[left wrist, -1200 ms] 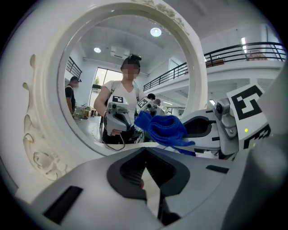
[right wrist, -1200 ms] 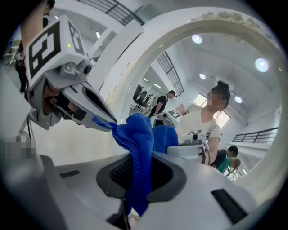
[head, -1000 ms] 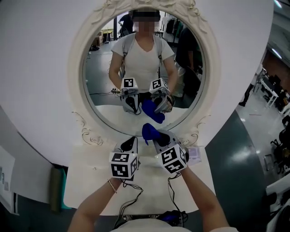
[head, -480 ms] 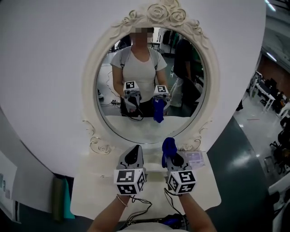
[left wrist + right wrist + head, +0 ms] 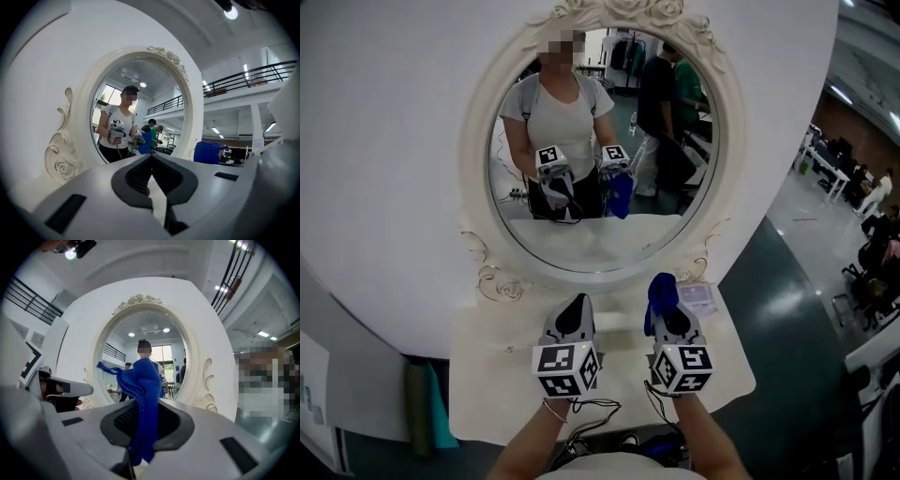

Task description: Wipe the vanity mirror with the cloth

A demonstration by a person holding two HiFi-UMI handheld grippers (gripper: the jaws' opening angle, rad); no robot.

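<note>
An oval vanity mirror in an ornate white frame stands upright at the back of a small white table. My right gripper is shut on a blue cloth, which sticks up from its jaws in front of the mirror's lower right rim. The same blue cloth fills the middle of the right gripper view, with the mirror behind it. My left gripper is shut and holds nothing, level with the right one, short of the frame's lower edge. The left gripper points at the mirror.
A small card or packet lies on the table at the right, beside the frame. Cables hang over the table's front edge. Grey floor drops away to the right. The mirror reflects a person and people behind.
Both grippers have pulled back from the mirror's base towards the table's front. The cloth now stands upright in the right jaws instead of lying low against the frame.
</note>
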